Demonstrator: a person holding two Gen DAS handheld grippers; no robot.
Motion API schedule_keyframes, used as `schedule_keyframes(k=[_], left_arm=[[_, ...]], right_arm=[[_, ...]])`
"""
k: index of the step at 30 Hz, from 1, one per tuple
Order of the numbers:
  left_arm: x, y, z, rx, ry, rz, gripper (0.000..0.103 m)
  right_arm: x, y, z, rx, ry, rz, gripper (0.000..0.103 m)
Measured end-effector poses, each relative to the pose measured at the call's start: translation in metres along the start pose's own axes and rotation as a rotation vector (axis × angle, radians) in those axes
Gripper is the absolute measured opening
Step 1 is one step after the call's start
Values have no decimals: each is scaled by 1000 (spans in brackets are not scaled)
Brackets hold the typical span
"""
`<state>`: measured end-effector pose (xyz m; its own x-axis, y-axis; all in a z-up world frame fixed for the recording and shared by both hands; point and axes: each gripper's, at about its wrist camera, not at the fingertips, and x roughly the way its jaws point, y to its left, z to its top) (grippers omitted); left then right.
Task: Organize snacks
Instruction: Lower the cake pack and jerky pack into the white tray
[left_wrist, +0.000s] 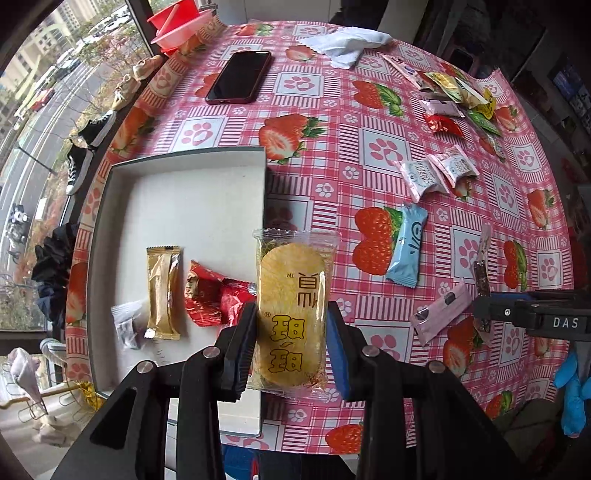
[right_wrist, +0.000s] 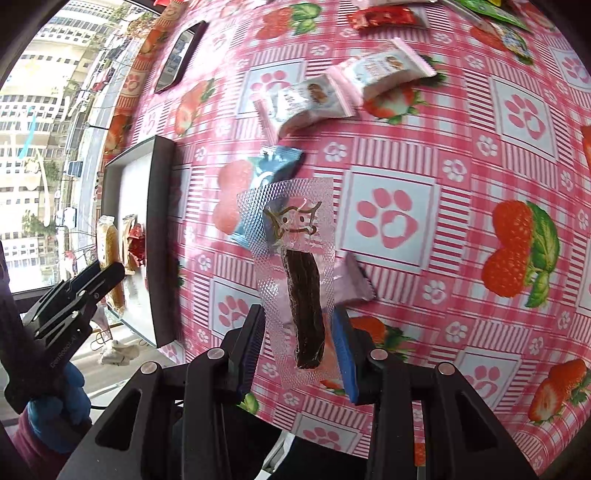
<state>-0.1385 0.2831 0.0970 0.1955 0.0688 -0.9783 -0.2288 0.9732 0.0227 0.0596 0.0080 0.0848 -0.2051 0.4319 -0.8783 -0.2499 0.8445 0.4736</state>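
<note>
My left gripper (left_wrist: 291, 334) is shut on a clear packet of yellow rice crackers (left_wrist: 291, 310), held above the right rim of the white box (left_wrist: 192, 199). The box holds a gold bar packet (left_wrist: 162, 291), a red foil packet (left_wrist: 212, 295) and a small clear packet (left_wrist: 127, 325). My right gripper (right_wrist: 299, 339) is shut on a clear embossed packet with a dark brown stick (right_wrist: 301, 295), held above the tablecloth. The left gripper also shows at the left of the right wrist view (right_wrist: 74, 295), and the box (right_wrist: 159, 240) beside it.
A light blue packet (left_wrist: 408, 245), a pink packet (left_wrist: 439, 312), two white-pink packets (left_wrist: 439, 171) and a pile of mixed snacks (left_wrist: 458, 96) lie on the strawberry tablecloth (left_wrist: 332, 110). A phone (left_wrist: 240, 75), a white cloth (left_wrist: 347, 42) and red bowls (left_wrist: 177, 26) sit at the far side.
</note>
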Motion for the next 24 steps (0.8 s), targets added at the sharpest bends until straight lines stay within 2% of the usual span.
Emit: schedule_keyframes(k=[5,9,12,16,21,23,24], left_arm=[[-12,45,-12,-58,-14,15,39],[2,82,-18,-78,3,23,39],[10,110,-22,-105,32,7,39],[25,131,-23,-68,65,-6,39],[45,144,-16,-27,98,-33,40],[47,144,-15,16,96,-27,47],[47,144,-15,41,89,-23,58]], right_arm=[[14,62,4,-92,36,11,39],[33,117,13,-152,25,29,39],[52,153,18,-140,42,41,39],[73,200,26,-167,45,35,39],[101,239,43,-176,59,22,39],[112,247,47,-176,67,10,41],[119,251,50,-171,77,0,44]])
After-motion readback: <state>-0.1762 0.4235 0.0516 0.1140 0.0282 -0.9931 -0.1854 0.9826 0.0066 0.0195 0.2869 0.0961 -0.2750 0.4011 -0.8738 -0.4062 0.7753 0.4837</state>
